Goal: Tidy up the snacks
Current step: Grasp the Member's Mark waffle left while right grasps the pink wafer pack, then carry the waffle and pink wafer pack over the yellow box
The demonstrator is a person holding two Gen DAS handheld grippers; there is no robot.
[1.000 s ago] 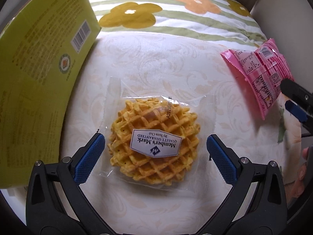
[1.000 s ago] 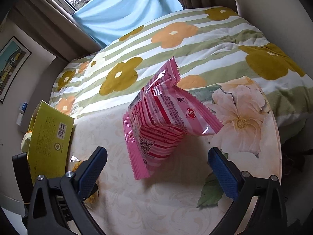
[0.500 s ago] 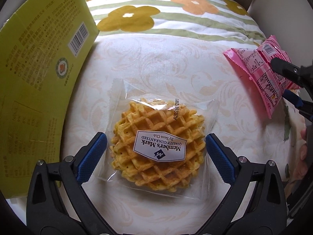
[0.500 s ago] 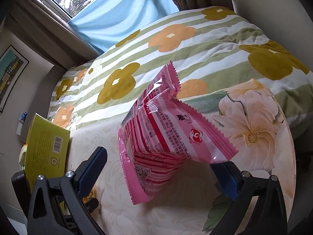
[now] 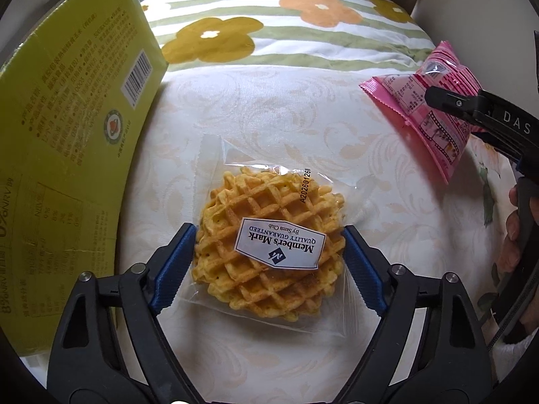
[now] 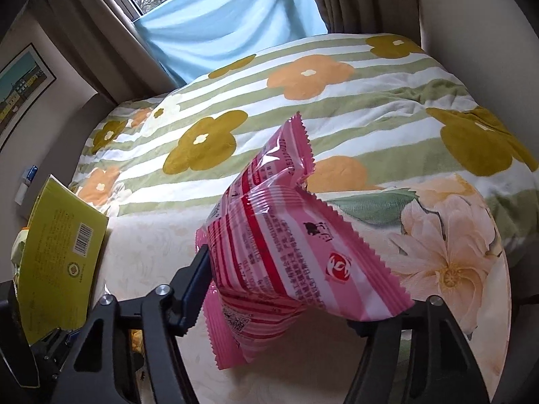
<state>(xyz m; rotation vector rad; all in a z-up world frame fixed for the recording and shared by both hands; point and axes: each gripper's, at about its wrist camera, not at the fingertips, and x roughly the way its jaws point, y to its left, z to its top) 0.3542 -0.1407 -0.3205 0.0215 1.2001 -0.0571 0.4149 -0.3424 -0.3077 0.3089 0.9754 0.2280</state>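
Note:
A round waffle in a clear wrapper (image 5: 269,232) lies on the cream patterned cloth. My left gripper (image 5: 269,252) has closed in on it, and its blue pads touch the waffle's two sides. A pink snack bag (image 6: 286,252) sits between the jaws of my right gripper (image 6: 279,289), which are shut on it; the right pad is hidden behind the bag. The bag also shows in the left wrist view (image 5: 424,101), with the right gripper's finger across it.
A yellow-green carton (image 5: 67,134) stands open at the left, also in the right wrist view (image 6: 57,259). A striped flower blanket (image 6: 303,101) lies behind. A flowered cloth edge (image 6: 454,252) is at the right, next to a beige wall.
My left gripper moved forward and closed its jaws onto the waffle. My right gripper moved in and closed on the pink bag, which now tilts up between its jaws.

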